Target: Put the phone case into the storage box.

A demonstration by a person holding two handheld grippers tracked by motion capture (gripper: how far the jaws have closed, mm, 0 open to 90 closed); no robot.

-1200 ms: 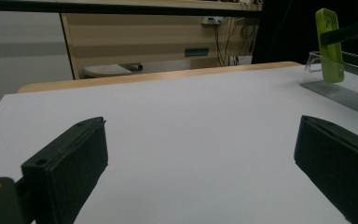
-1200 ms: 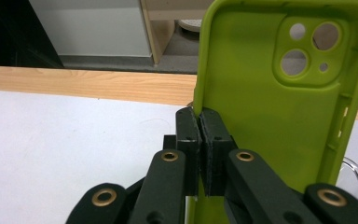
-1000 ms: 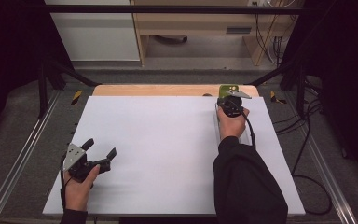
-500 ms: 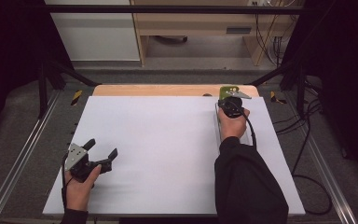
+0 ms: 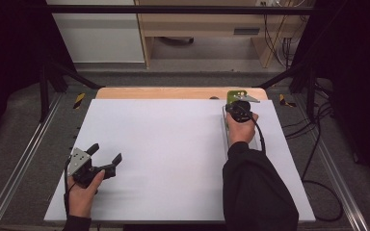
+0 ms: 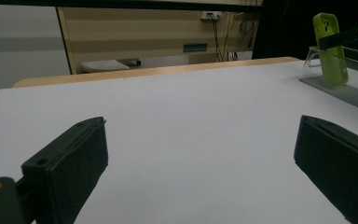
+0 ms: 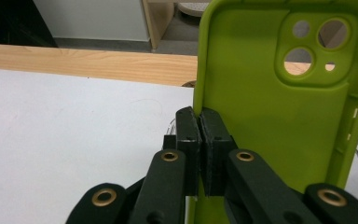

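A lime-green phone case (image 7: 279,121) stands upright with its camera cut-outs at the top. My right gripper (image 7: 200,116) is shut on the case's left side wall, pads pressed together. In the high view this gripper (image 5: 238,99) is at the far right of the white board, with the case (image 5: 234,96) at its tip. In the left gripper view the case (image 6: 328,51) rests on a clear plastic stand (image 6: 349,88). My left gripper (image 5: 106,152) sits near the board's front left, jaws wide open with nothing between them (image 6: 200,130).
A white board (image 5: 164,144) covers most of the wooden table (image 5: 173,92). Metal rails (image 5: 24,159) run along both sides. Cables (image 5: 318,159) trail off to the right. Cabinets and a wooden shelf (image 5: 192,24) stand beyond the far edge.
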